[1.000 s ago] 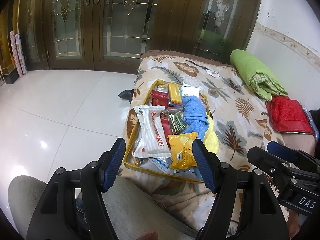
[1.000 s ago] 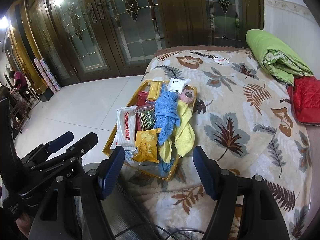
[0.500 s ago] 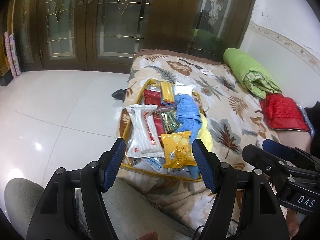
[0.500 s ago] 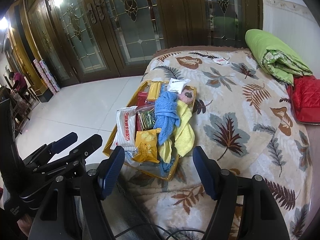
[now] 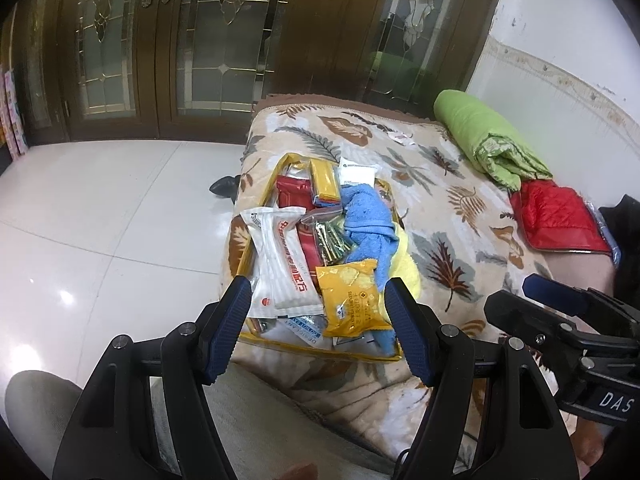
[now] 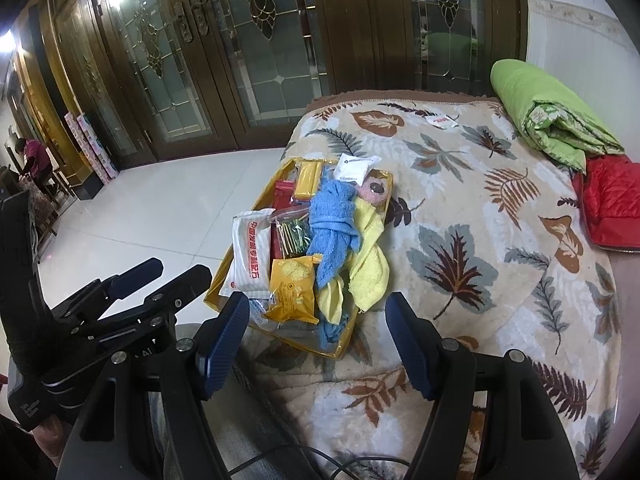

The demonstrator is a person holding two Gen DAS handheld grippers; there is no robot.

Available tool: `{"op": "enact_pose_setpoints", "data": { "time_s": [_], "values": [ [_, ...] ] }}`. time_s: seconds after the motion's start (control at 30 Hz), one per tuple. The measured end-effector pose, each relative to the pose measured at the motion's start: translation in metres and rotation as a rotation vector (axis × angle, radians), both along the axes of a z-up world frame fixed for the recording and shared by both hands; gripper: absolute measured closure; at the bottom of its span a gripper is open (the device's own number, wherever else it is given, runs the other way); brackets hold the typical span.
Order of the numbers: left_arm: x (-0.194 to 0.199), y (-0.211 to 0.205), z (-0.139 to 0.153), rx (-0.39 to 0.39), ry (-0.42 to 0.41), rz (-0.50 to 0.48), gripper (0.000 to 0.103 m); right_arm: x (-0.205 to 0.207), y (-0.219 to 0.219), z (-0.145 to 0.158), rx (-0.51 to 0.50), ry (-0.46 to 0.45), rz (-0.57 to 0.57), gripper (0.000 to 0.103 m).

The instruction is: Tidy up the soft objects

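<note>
Towels sit piled in a yellow-edged bag [image 5: 256,256] at the near left edge of the bed [image 6: 480,208] — a blue towel [image 6: 332,220] draped over a yellow towel [image 6: 370,260], with a white packet [image 5: 280,260] and an orange snack pack [image 5: 350,296] beside them. Left gripper [image 5: 318,328] and right gripper [image 6: 318,334] both hover short of the bag, jaws spread wide, holding nothing — a green quilt [image 6: 544,116] lies far back.

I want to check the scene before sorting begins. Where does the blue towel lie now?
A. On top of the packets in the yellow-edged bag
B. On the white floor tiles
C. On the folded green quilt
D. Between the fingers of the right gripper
A: the blue towel lies across the packets inside the yellow-edged bag, beside the yellow towel; both grippers are open and hold nothing.
</note>
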State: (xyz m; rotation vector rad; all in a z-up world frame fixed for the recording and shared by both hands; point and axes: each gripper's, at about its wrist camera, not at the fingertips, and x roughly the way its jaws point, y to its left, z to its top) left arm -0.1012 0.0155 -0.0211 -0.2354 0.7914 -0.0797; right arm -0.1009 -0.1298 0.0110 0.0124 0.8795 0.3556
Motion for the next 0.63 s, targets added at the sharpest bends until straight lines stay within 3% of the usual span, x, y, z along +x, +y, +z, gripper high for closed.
{"op": "enact_pose_setpoints", "data": {
  "time_s": [0.17,0.37,0.63],
  "values": [
    [0.005,-0.004,-0.002,0.017,0.006,-0.001,0.033,0.0,0.001,-0.003,0.0,0.001,-0.004,0.032],
    [0.01,-0.007,-0.002,0.088,-0.013,0.034,0.033,0.0,0.003,-0.005,-0.002,0.001,-0.003,0.032],
    [0.014,-0.004,-0.002,0.085,-0.028,0.039,0.033,-0.002,0.005,-0.006,-0.007,0.002,0.0,0.032]
  ]
}}
